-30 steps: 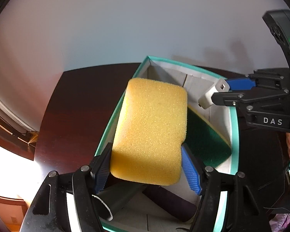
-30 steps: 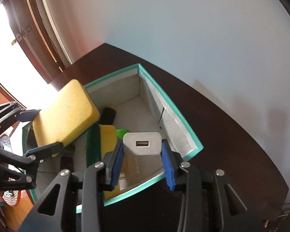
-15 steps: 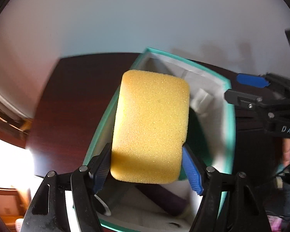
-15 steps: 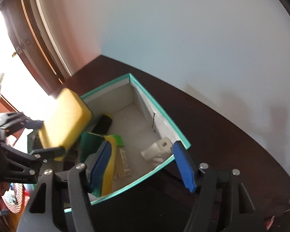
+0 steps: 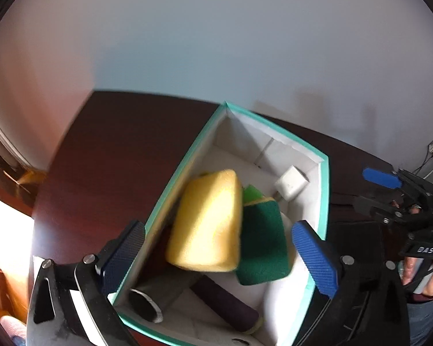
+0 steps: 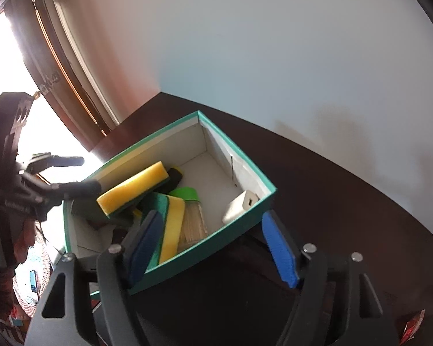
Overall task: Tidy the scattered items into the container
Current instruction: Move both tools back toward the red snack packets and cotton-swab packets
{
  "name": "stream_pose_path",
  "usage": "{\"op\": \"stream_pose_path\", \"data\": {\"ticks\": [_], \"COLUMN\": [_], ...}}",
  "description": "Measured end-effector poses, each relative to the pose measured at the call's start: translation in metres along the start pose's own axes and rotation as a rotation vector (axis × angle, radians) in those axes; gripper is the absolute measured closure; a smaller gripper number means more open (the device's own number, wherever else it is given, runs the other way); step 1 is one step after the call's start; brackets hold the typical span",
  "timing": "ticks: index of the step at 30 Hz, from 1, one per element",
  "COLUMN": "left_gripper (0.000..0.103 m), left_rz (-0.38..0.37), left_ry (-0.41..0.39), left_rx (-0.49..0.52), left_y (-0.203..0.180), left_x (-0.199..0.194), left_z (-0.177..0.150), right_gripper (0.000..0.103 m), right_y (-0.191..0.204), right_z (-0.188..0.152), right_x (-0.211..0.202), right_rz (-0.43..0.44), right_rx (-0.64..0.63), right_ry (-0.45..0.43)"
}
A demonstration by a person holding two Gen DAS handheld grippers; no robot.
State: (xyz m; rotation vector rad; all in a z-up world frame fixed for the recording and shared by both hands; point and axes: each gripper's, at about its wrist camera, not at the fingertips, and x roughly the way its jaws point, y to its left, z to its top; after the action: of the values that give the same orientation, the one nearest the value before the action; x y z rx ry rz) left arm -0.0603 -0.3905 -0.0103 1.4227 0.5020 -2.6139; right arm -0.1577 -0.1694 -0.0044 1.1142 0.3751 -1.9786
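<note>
A teal box (image 5: 325,196) with a white inside stands on the dark table. A yellow sponge (image 5: 207,222) lies loose in it, tilted against the left wall and blurred. Beside it are a green and yellow scrub sponge (image 5: 262,245), a white charger (image 5: 291,184), a dark roll (image 5: 225,302) and a grey tube (image 5: 147,302). My left gripper (image 5: 219,256) hangs above the box, its jaws opening wide, touching nothing. My right gripper (image 6: 210,249) is over the box's near wall (image 6: 205,256), jaws opening, nothing between them. The charger (image 6: 241,206) rests in the box corner, near a green-lidded toothpick jar (image 6: 192,216).
The dark wooden table (image 6: 346,207) runs up to a pale wall behind the box. A bright window with a brown frame (image 6: 72,66) is at the left. A person's hand (image 5: 424,274) holds the right gripper's handle. Cables (image 5: 430,150) hang at the far right.
The left gripper opened and the yellow sponge dropped into the box. The right gripper let go of the white charger, which now lies in the box corner, and pulled back from the box.
</note>
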Motion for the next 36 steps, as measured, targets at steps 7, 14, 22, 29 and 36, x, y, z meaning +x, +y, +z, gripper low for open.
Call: {"op": "stream_pose_path", "data": {"ticks": [7,14,22,29,36], "left_gripper": [0.000,0.000,0.000,0.000,0.000], "left_rz": [-0.118,-0.136,-0.142,-0.149,-0.156], "left_ry": [-0.144,-0.220,-0.248,-0.255,-0.261], "left_rx": [-0.089,-0.094,-0.042,-0.038,-0.026], "left_y": [0.027,0.033,0.022,0.016,0.007], "left_x": [-0.038,-0.072,-0.089,-0.093,-0.093], "left_z": [0.004,-0.004,-0.007,-0.005,-0.006], "right_gripper": [0.027,0.022,0.016,0.016,0.016], "right_y": [-0.013,-0.018,-0.019,-0.026,-0.032], "right_z": [-0.026,-0.050,-0.072,-0.083,-0.094], "right_x": [-0.053,-0.110,-0.135,-0.137,-0.148], "right_rz": [0.012,0.026,0.001,0.002,-0.013], "right_rx": [0.037,0.098,0.122,0.150,0.168], "right_ry": [-0.045,-0.144,-0.168,-0.163,-0.175]}}
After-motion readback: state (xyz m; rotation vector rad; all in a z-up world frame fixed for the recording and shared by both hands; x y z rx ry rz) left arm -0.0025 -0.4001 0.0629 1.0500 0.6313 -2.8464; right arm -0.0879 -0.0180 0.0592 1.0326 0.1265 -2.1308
